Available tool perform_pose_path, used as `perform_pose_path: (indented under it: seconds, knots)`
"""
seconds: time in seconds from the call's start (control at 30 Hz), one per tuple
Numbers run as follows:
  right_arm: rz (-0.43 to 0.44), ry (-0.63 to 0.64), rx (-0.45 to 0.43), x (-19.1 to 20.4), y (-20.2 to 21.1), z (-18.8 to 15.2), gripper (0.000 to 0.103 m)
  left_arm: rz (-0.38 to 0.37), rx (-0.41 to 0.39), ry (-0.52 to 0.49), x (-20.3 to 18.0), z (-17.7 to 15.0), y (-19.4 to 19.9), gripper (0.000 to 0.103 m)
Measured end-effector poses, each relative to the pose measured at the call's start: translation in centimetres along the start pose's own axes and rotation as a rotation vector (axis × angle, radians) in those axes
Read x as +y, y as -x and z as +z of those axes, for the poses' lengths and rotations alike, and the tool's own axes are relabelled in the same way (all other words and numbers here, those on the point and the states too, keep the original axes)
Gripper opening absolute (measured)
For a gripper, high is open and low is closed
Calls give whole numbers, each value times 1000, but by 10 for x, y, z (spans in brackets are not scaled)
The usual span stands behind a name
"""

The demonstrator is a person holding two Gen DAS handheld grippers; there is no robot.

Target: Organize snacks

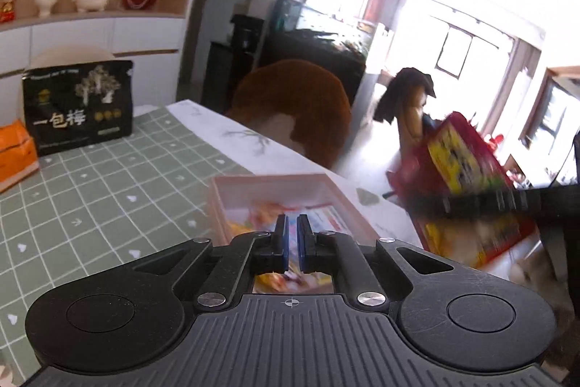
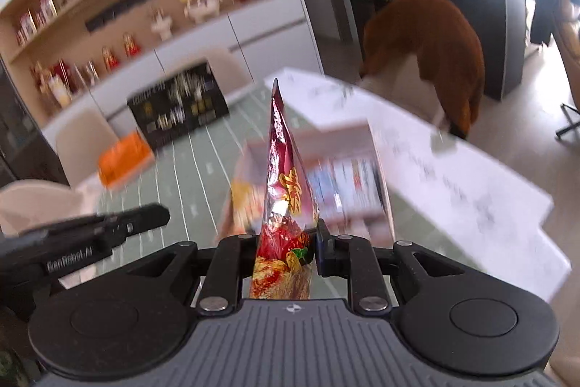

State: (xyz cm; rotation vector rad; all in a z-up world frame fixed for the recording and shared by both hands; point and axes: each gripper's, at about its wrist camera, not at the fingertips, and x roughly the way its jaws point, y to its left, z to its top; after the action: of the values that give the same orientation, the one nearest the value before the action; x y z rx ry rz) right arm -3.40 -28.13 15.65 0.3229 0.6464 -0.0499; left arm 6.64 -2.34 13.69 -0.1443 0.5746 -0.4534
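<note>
Red foil snack packet (image 2: 286,205) stands on edge, pinched at its lower end in my right gripper (image 2: 288,242), held above the table just short of the pink box (image 1: 290,184) that already holds other snacks. I judge it light, crinkly and slippery, so gripping the flat sealed edge suits it. My left gripper (image 1: 291,238) hovers over the box, fingers nearly together, holding nothing.
</note>
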Motion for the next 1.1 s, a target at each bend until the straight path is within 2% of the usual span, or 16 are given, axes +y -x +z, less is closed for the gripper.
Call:
perform_pose_path:
  seconds: [0.07, 0.1, 0.13, 0.17, 0.2, 0.27, 0.37, 0.47, 0.57, 0.7, 0.8, 0.87, 0.97, 1.03, 1.1]
  knots:
    - [70, -44, -31, 2, -17, 26, 21, 13, 21, 50, 12, -6, -5, 11]
    - [121, -77, -34, 0, -31, 38, 24, 22, 59, 86, 18, -13, -8, 11]
    - [136, -96, -19, -2, -45, 45, 40, 31, 118, 126, 25, -21, -13, 11]
    - [100, -117, 2, -6, -61, 50, 62, 38, 164, 154, 31, -29, -16, 12]
    - [40, -129, 11, -10, -72, 49, 65, 44, 184, 167, 35, -38, -15, 13]
    - [-64, -102, 47, -18, -85, 37, 65, 71, 194, 160, 37, -58, -10, 14]
    - [-146, -36, 82, -22, -83, 4, 65, 88, 244, 157, 35, -85, -8, 14]
    - [-169, 24, 138, -18, -72, -37, 65, 138, 302, 192, 38, -101, -9, 14]
    - [-168, 54, 204, -4, -63, -81, 66, 181, 317, 232, 40, -110, -3, 14]
    - [-134, 102, 287, 38, -61, -128, 67, 258, 320, 203, 42, -113, 10, 14]
    - [-112, 121, 306, 62, -66, -143, 72, 279, 333, 192, 41, -112, 17, 14]
    - [-116, 113, 322, 73, -77, -148, 81, 278, 336, 188, 39, -111, 21, 14]
    - [-166, 163, 331, 91, -87, -152, 90, 272, 340, 190, 41, -110, 21, 14]
    - [-195, 226, 344, 102, -91, -156, 91, 263, 342, 195, 43, -111, 22, 14]
    - [-175, 272, 346, 108, -93, -158, 90, 252, 345, 198, 43, -110, 22, 14]
